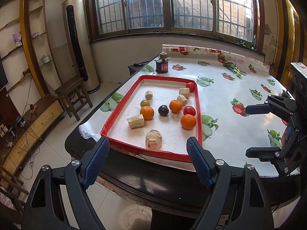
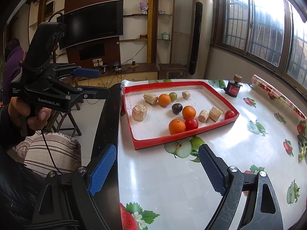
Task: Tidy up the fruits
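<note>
Fruit mixed in red tray (image 1: 198, 103), centre frame, on worktop (image 2: 191, 182): oranges (image 1: 147, 112), tomatoes (image 1: 189, 110), plum (image 1: 163, 110), grape (image 1: 144, 103), pale chunks (image 1: 135, 121). Left tongs (image 1: 147, 163) apart, empty, hovering at tray's near edge. Right tongs (image 2: 157, 170) apart, empty, lower frame. Sorted or unsorted: unclear, no grouping visible.

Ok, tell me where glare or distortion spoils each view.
Left wrist view: fisheye bends the window frame and the red tray; mild sheen on the tablecloth; fruit stays sharp. Right wrist view: the window blows out at top right, and a bright glare patch lies on the tablecloth near the tray; the edges curve strongly.
</note>
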{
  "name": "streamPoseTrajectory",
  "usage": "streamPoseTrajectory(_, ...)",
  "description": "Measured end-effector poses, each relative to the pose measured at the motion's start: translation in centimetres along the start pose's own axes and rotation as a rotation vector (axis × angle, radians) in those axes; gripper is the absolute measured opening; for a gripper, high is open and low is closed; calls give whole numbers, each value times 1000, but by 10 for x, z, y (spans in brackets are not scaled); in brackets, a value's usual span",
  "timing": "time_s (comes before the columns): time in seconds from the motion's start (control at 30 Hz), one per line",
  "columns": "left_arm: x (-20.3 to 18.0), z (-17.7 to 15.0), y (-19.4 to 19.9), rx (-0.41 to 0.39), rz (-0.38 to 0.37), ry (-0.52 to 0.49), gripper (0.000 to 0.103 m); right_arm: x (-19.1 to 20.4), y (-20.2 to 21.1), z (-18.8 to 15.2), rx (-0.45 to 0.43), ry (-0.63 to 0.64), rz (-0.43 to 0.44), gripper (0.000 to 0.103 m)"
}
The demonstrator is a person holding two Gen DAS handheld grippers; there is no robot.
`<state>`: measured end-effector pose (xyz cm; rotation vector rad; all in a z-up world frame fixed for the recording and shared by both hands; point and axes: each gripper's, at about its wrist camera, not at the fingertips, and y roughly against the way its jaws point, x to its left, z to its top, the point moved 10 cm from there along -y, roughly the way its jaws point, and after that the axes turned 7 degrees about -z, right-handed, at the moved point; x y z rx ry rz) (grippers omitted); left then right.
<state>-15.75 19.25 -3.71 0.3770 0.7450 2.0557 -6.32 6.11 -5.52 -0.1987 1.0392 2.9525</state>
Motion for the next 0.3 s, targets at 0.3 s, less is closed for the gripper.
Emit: streamPoseTrajectory(0.3,-1,-2,-1,12,-1,-4,83,1,-1,-2,5,-5,-3,89)
